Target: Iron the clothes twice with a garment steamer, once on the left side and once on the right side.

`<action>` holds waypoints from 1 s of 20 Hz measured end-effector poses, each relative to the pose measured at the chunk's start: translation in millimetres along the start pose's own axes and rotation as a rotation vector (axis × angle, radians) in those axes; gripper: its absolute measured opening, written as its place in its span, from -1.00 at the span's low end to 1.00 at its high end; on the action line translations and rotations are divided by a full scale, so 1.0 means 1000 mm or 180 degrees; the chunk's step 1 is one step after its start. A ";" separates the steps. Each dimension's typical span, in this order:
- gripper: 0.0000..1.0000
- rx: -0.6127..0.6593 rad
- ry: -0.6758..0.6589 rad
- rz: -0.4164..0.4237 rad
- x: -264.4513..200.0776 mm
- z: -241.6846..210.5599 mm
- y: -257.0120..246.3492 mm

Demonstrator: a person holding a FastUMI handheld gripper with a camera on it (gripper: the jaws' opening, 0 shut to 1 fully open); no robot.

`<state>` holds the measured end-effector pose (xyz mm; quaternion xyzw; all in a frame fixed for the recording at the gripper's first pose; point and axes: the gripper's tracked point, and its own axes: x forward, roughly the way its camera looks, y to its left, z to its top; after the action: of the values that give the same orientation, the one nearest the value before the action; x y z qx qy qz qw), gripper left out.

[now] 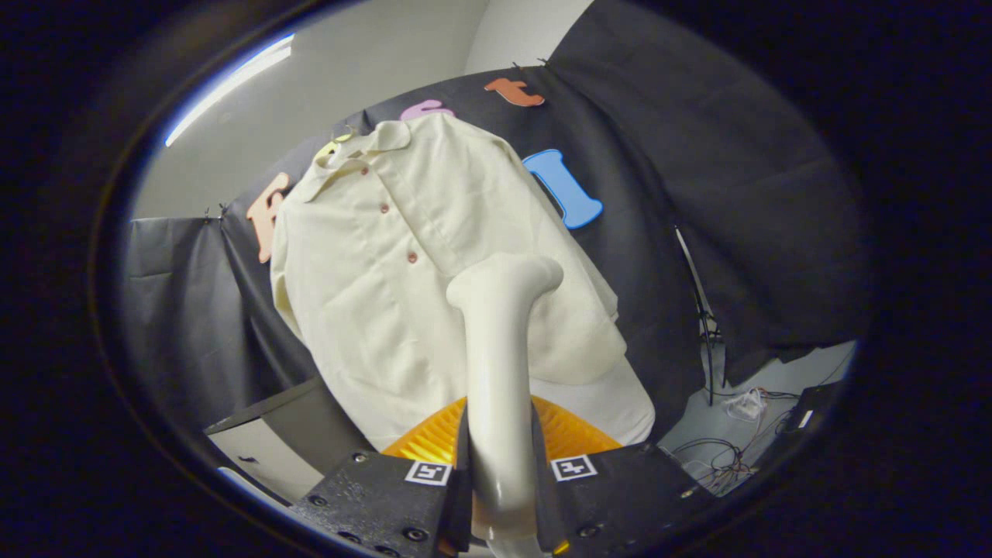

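Steamer (496,364) clamped between the fingers (500,484), its head held against the shirt (403,287), right of the buttons, approx. mid-front. Risk: handle is smooth, so twist or slip is likely if pressed hard; fabric could be bunched instead of smoothed.

Clamped between the gripper (500,473) fingers, cream plastic garment steamer (496,372) rising ahead, head against the cream buttoned collared shirt (387,263) hanging before the black cloth wall (697,194). Tangle of thin cables (728,457) on the floor, lower right.
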<state>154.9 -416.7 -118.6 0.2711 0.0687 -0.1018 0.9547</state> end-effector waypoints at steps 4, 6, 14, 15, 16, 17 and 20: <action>-0.36 -0.0197 -0.0055 0.0133 -0.039 0.001 0.082; -0.36 -0.0277 -0.0083 0.0189 -0.051 -0.001 0.124; -0.36 -0.0934 -0.0078 0.0435 -0.094 -0.022 0.273; -0.36 -0.0999 -0.0091 0.0456 -0.104 -0.026 0.287; -0.36 -0.1051 -0.0123 0.0494 -0.115 -0.030 0.300; -0.36 -0.1101 -0.0150 0.0550 -0.127 -0.034 0.313; -0.36 -0.1247 -0.0114 0.0658 -0.170 -0.059 0.338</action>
<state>64.0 -77.3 33.3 0.0843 0.0421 0.0072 0.9955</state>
